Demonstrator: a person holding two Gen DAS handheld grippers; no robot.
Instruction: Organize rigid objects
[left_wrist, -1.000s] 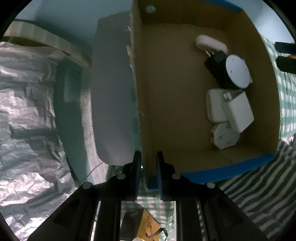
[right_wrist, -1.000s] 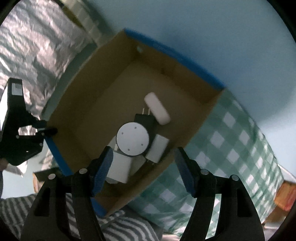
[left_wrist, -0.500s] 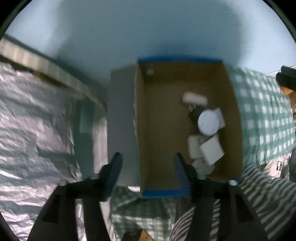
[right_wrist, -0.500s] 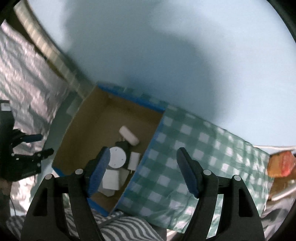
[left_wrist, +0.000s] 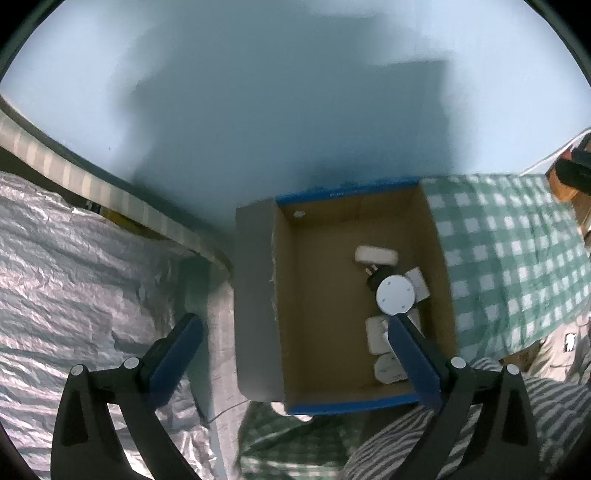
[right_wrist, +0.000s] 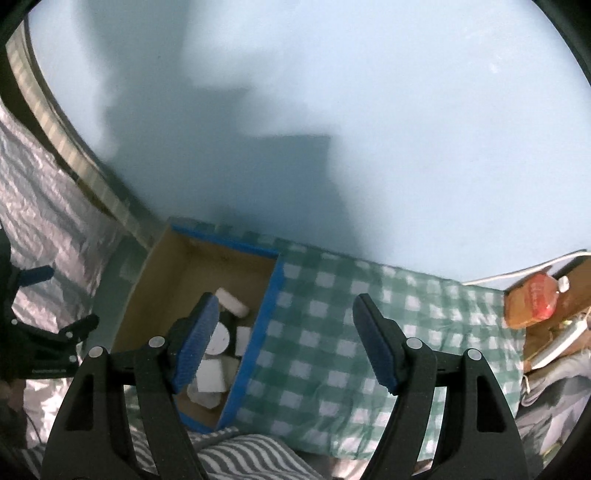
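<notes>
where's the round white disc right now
In the left wrist view the round white disc lies inside the cardboard box, by its right wall, atop a black plug adapter among white chargers.

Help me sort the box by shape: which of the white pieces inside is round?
The flat white disc, resting atop the black adapter in the cardboard box; the other white pieces are blocky or oblong.

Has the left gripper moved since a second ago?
Yes. The left gripper let go of the brown cardboard box's wall, opened and pulled up and away.

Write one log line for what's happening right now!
left gripper: open, empty | right gripper: open, empty | cardboard box: holds white chargers
</notes>
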